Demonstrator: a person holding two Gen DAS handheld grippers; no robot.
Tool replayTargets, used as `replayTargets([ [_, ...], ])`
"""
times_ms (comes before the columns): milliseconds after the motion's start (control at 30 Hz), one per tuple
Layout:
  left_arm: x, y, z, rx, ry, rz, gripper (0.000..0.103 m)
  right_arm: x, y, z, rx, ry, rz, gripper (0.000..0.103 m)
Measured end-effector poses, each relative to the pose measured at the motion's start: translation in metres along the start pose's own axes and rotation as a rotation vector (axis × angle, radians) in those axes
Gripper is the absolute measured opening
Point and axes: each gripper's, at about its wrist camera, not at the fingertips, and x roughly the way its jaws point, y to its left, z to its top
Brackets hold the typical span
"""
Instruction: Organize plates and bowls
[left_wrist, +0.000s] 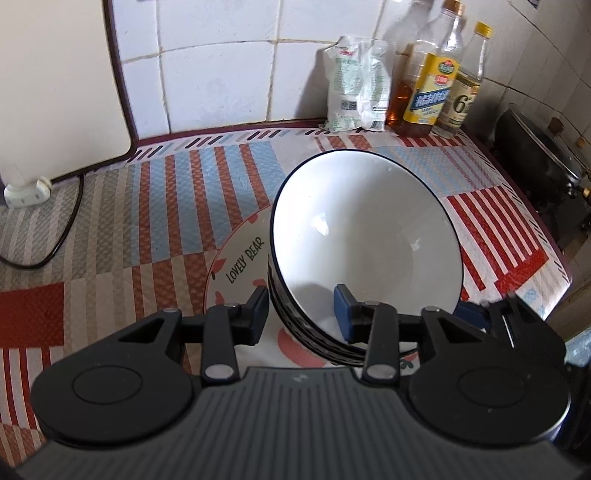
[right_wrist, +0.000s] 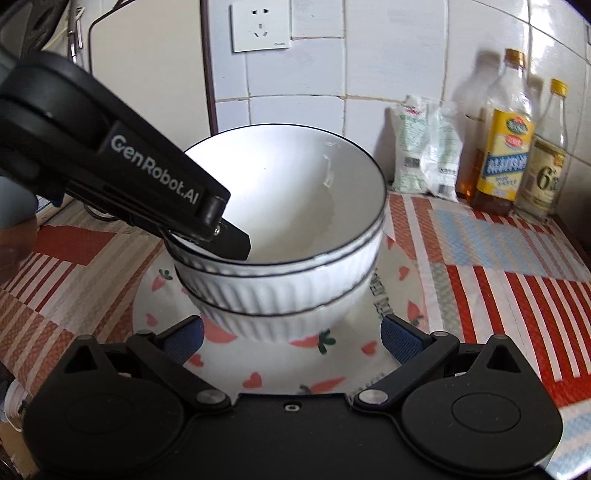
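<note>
Looking along your left tongs (left_wrist: 301, 314), you see the stacked bowls (left_wrist: 365, 236) tilted toward the camera on the patterned plate (left_wrist: 240, 266). The tongs straddle the top bowl's near rim, 1 finger outside the wall and 1 inside; the gap looks slack, the pads not pressing. The plate sits on the striped worktop (left_wrist: 147, 206), with bottles (left_wrist: 432, 85) and a white bag (left_wrist: 354, 85) against the tiled wall.

From your right tongs (right_wrist: 291, 336), 3 nested white ribbed bowls (right_wrist: 288, 280) stand on the plate (right_wrist: 258, 373). These tongs are spread wide, empty, just short of the lowest bowl. Your left tongs (right_wrist: 236, 240) reach over the top rim from the left.
</note>
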Motion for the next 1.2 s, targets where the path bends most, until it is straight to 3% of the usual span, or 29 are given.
replayTargets([
  [133,-0.004,0.000,-0.003,-0.107,-0.003,0.035,0.041,-0.007,-0.002,0.002,0.037,0.003,0.010,0.102],
  [267,-0.017,-0.010,-0.007,-0.137,-0.022,0.059,0.045,-0.019,-0.009,0.005,0.085,-0.011,0.050,0.102],
  [467,-0.060,-0.029,-0.014,-0.156,-0.087,0.101,0.050,-0.057,-0.016,0.008,-0.015,-0.034,0.053,0.102],
  [633,-0.105,-0.044,-0.012,-0.183,-0.149,0.120,0.052,-0.097,-0.021,0.012,-0.066,0.009,0.030,0.097],
  [1033,-0.192,-0.088,-0.015,-0.117,-0.232,0.151,0.066,-0.184,-0.043,0.042,-0.012,-0.052,-0.045,0.098],
  [1200,-0.223,-0.099,-0.015,-0.095,-0.249,0.170,0.078,-0.216,-0.047,0.063,-0.021,-0.090,-0.076,0.100],
])
